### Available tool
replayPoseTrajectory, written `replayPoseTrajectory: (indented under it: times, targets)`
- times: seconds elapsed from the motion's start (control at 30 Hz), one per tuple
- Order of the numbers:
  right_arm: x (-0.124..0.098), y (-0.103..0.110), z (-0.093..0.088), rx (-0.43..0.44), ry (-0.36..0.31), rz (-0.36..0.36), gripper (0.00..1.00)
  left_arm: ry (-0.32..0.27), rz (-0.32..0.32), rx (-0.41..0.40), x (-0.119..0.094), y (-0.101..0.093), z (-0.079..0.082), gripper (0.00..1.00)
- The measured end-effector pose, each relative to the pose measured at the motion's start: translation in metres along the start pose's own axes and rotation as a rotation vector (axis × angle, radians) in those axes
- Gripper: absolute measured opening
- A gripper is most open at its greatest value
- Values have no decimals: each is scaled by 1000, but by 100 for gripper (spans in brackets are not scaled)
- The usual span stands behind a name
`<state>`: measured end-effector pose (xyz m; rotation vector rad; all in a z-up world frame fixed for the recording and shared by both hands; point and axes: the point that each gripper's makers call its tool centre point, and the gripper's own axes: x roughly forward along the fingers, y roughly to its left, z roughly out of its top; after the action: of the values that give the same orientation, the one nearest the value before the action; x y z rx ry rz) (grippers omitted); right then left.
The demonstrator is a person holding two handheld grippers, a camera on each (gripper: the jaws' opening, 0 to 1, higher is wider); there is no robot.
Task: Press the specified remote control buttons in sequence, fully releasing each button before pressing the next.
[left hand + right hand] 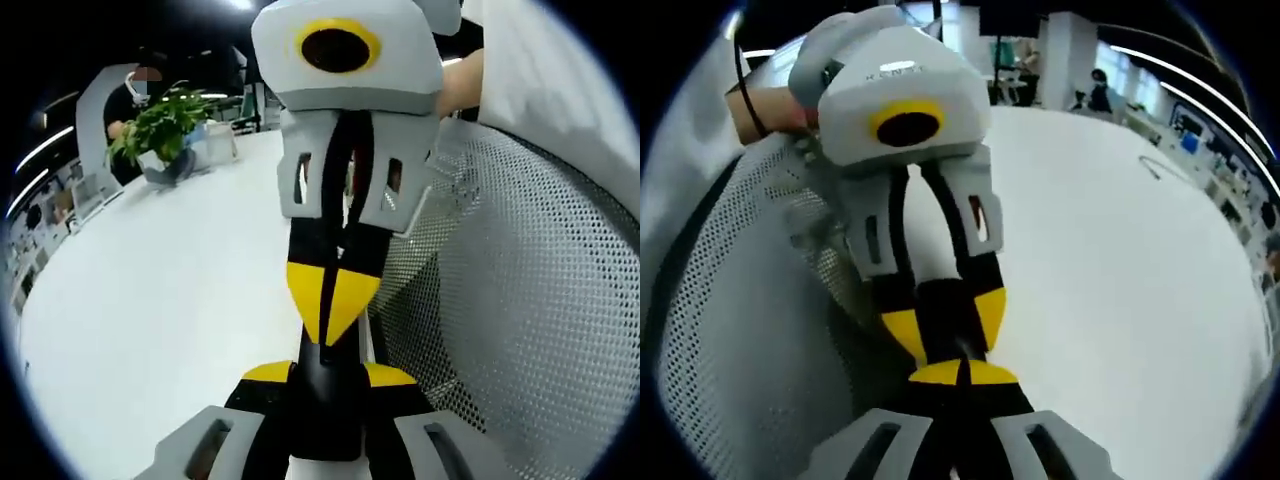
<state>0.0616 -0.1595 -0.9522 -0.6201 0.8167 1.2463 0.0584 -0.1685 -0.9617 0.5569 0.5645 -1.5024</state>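
Crowding both views, the two grippers met tip to tip above a white table (150,320).
Left gripper (330,335) and right gripper (958,365) had jaws closed, empty; a mesh chair back (520,300) blocked one side, a potted plant (160,125) stood far off; no remote was seen.

Two grippers (962,372) meet tip to tip above the white table (1120,260).
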Motion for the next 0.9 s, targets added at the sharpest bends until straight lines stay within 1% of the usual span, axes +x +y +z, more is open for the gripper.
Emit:
replayPoseTrajectory:
  times: [0.13,0.17,0.2,0.23,0.43,0.53,0.63,0.67,0.73,0.77,0.83,0.87,0.9]
  targets:
    - [0,1,-1,-27,16,3,0,-3,0,-2,0,0,0,24]
    - [0,1,-1,-46,23,4,0,-4,-1,-2,0,-1,0,24]
    - [0,1,-1,-65,30,5,0,-4,-1,-3,0,0,0,24]
    - [0,2,-2,-105,45,7,0,-5,-1,-4,-1,0,0,24]
    - [3,2,-3,-277,111,16,0,-9,-6,-7,0,0,0,24]
    - [4,3,-3,-313,124,-7,0,-6,-7,-7,0,1,0,24]
    - [4,3,-3,-318,113,-33,0,-2,-3,-5,0,1,0,24]
    - [4,2,-2,-312,95,-50,0,0,2,-6,0,2,0,24]
    - [4,1,-2,-295,74,-63,0,1,3,-6,0,3,0,24]
    - [4,1,-1,-266,62,-65,0,2,3,-7,0,3,0,24]
    - [3,1,0,-179,15,-60,0,1,4,-9,0,3,0,24]
    - [3,0,0,-143,-8,-53,0,0,4,-11,0,3,0,24]
    - [2,0,0,-89,-35,-35,0,-1,4,-13,0,3,0,24]
